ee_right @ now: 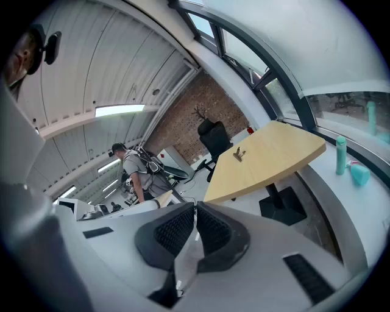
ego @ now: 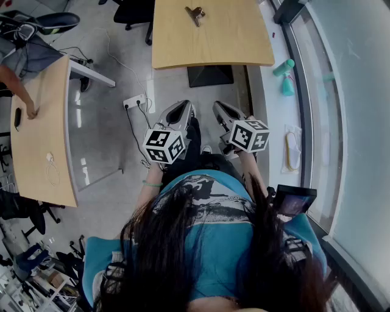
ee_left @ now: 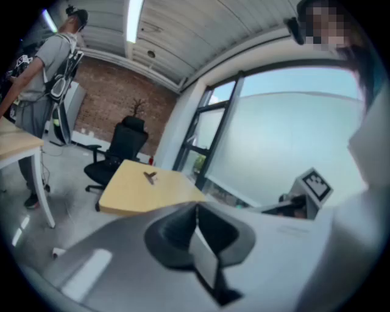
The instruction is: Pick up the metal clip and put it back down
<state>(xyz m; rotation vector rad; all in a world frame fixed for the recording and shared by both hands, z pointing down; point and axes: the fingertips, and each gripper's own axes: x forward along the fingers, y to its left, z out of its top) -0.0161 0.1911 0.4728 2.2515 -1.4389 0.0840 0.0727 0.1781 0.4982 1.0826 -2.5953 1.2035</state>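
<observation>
The metal clip (ego: 195, 14) lies on the far end of a light wooden table (ego: 231, 42); it also shows small in the left gripper view (ee_left: 150, 177) and in the right gripper view (ee_right: 239, 155). Both grippers are held close to the person's body, well short of the table. My left gripper (ego: 180, 111) is shut with nothing between its jaws (ee_left: 196, 210). My right gripper (ego: 222, 111) is shut and empty too (ee_right: 195, 210). The cubes with square markers (ego: 163, 146) ride behind the jaws.
A second wooden table (ego: 39, 134) stands at the left, with a person (ego: 15, 61) leaning on it. A black office chair (ee_left: 119, 152) is beyond the clip's table. Teal bottles (ego: 284, 76) sit on the window ledge at right. A power strip (ego: 134, 101) and cables lie on the floor.
</observation>
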